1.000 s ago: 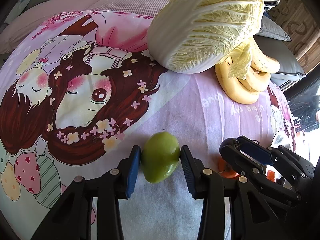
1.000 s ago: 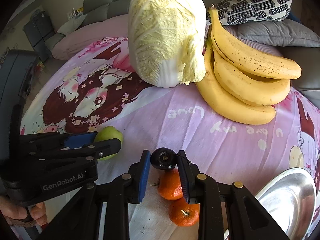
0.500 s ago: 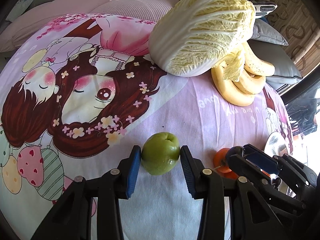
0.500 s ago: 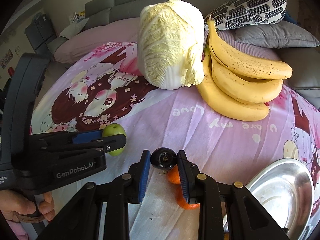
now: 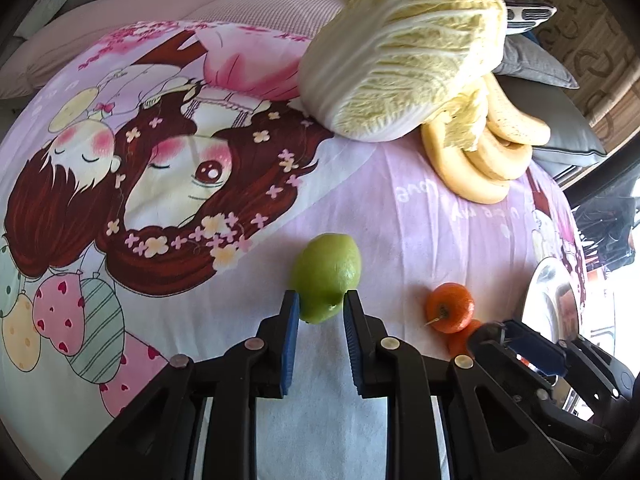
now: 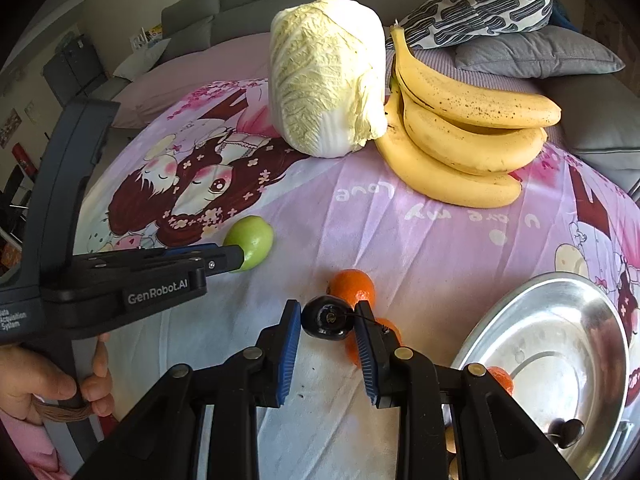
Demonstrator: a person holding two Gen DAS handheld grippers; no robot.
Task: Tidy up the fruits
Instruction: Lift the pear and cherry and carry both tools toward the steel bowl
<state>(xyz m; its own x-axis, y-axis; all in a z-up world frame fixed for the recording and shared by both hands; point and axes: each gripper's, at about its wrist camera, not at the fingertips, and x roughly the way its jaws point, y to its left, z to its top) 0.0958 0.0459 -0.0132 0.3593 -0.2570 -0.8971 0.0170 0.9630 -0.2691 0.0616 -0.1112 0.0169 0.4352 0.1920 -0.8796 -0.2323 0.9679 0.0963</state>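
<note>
A green fruit lies on the pink cartoon cloth. My left gripper has its jaws closing on it, and the blue pads pinch only the fruit's near end. From the right wrist view the same fruit sticks out past the left gripper's tip. My right gripper is shut on a small dark round fruit with a thin stalk, held just above the cloth. Two oranges lie right behind and under it. A round metal plate sits to the right, holding another dark fruit and an orange.
A big napa cabbage and a bunch of bananas lie at the far side of the cloth. Grey and patterned cushions sit behind them. A person's hand grips the left gripper's handle at lower left.
The left jaws have narrowed onto the green fruit, which now sits further out at the fingertips. The right gripper has carried the dark fruit up and away from the oranges; more of the plate shows.
</note>
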